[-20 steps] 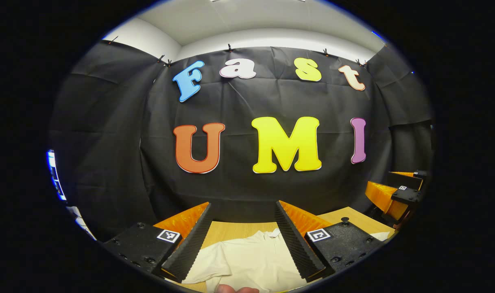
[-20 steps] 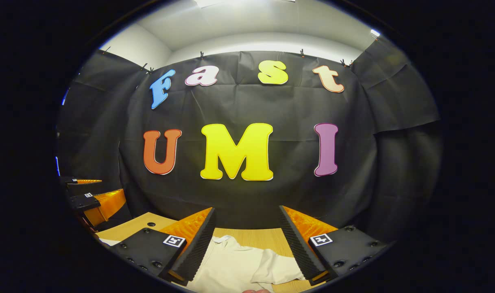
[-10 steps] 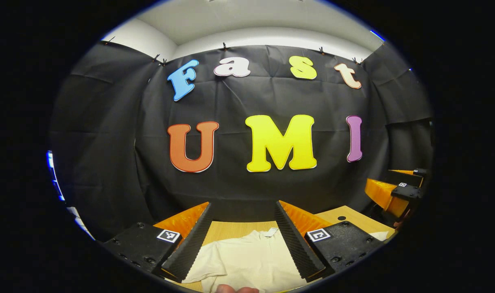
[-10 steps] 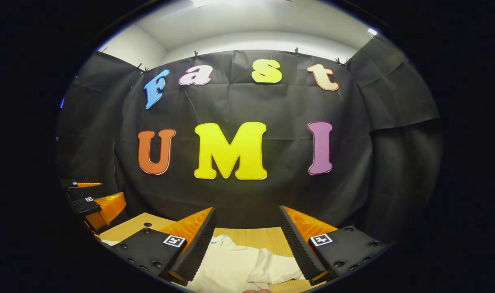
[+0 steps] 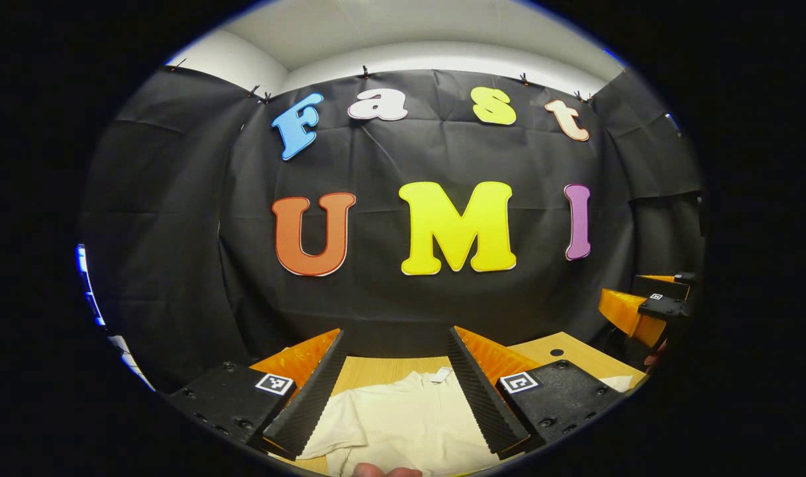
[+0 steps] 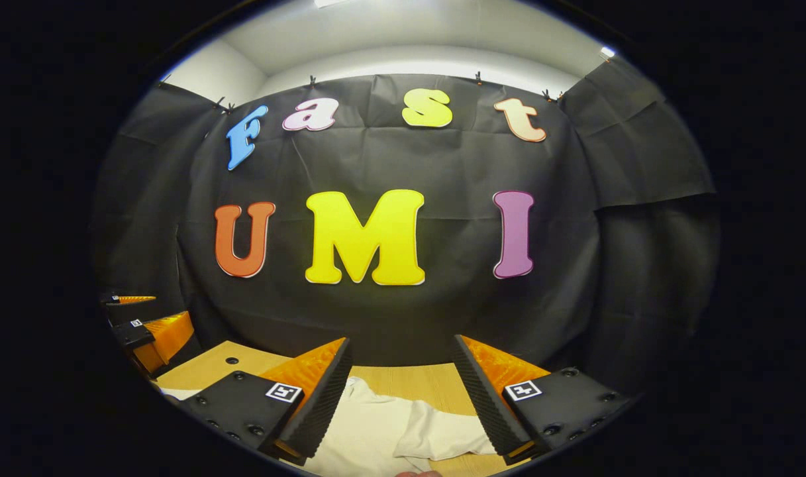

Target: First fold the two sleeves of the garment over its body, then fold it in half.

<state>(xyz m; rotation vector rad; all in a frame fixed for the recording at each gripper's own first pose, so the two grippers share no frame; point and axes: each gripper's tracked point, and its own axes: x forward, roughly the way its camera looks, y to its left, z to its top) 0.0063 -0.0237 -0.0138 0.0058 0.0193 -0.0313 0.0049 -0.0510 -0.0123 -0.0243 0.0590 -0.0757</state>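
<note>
The left tool hangs above the near part of the worktop with its two fingers spread wide and nothing between them. Below that gap lies the cream garment, spread on the pale wood, its neck end with a small label pointing away toward the booth wall. One sleeve lies out to the left side, running under the tool's left finger. A fingertip of the person's hand peeks in at the bottom edge, just over the cloth.

The right tool is likewise wide open and grips nothing; it too hovers over the garment, clear of it. Here the other sleeve lies out to the right, a rumpled flap reaching toward the tool's right finger, with bare worktop beyond it.

At the far right of the left gripper view the right tool shows, raised above the worktop's corner. Near that corner the wood has a small round hole. The black cloth wall closes the back and both sides close behind the worktop's far edge, and a white ceiling runs above it
</note>
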